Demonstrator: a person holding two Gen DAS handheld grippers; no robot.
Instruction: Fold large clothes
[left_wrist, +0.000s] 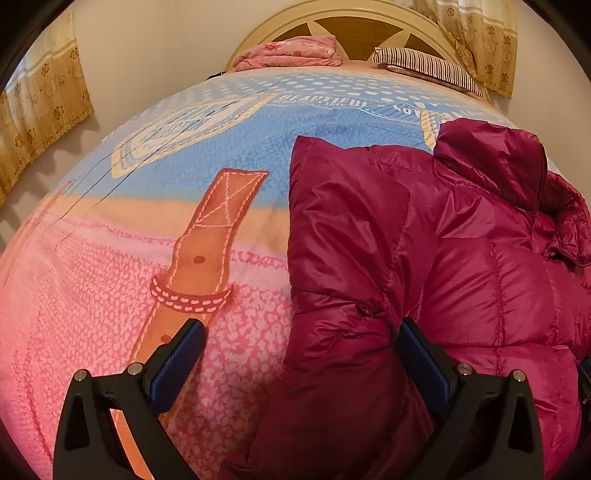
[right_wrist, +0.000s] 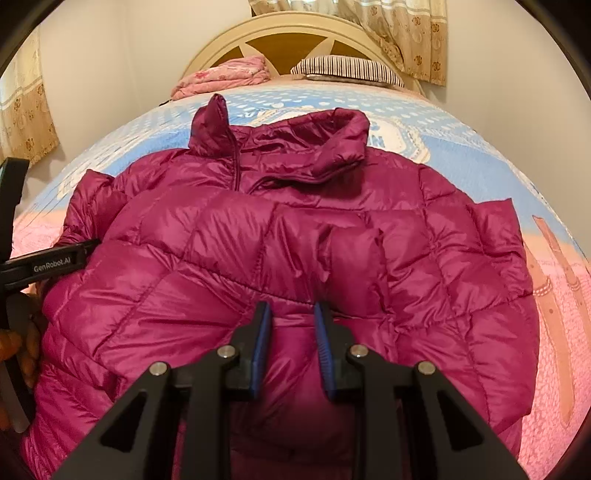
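One garment is listed: a magenta quilted down jacket (right_wrist: 295, 229), laid on the bed cover (left_wrist: 110, 258) with its stand-up collar (right_wrist: 332, 147) at the far end and its hem at the near edge; in the left wrist view it fills the right half of the bed, a folded sleeve (left_wrist: 332, 221) forming its left margin; the patterned blue and pink cover lies bare to the left of it.

Handling, as judged: light for its bulk; soft and springy, so folds are likely to puff back open unless pressed; the glossy shell is judged slippery, so a shallow pinch may slide off; no stiffness to be counted on apart from the zip line and collar.

Hold points, as judged: seams, hem edge and sleeve cuff, where the fabric is thinner and stitched, are to be preferred over the padded panels.

Tools: left gripper (left_wrist: 301, 354), fingers spread wide, nothing pinched, the jacket's left edge lying between them near the hem; right gripper (right_wrist: 291, 332), fingers drawn part-way together with a gap, low over the jacket's near middle; whether fabric is caught cannot be told.

Also noted at the far end: pink folded bedding (right_wrist: 225, 74); striped pillow (right_wrist: 347, 68); headboard (right_wrist: 295, 33).
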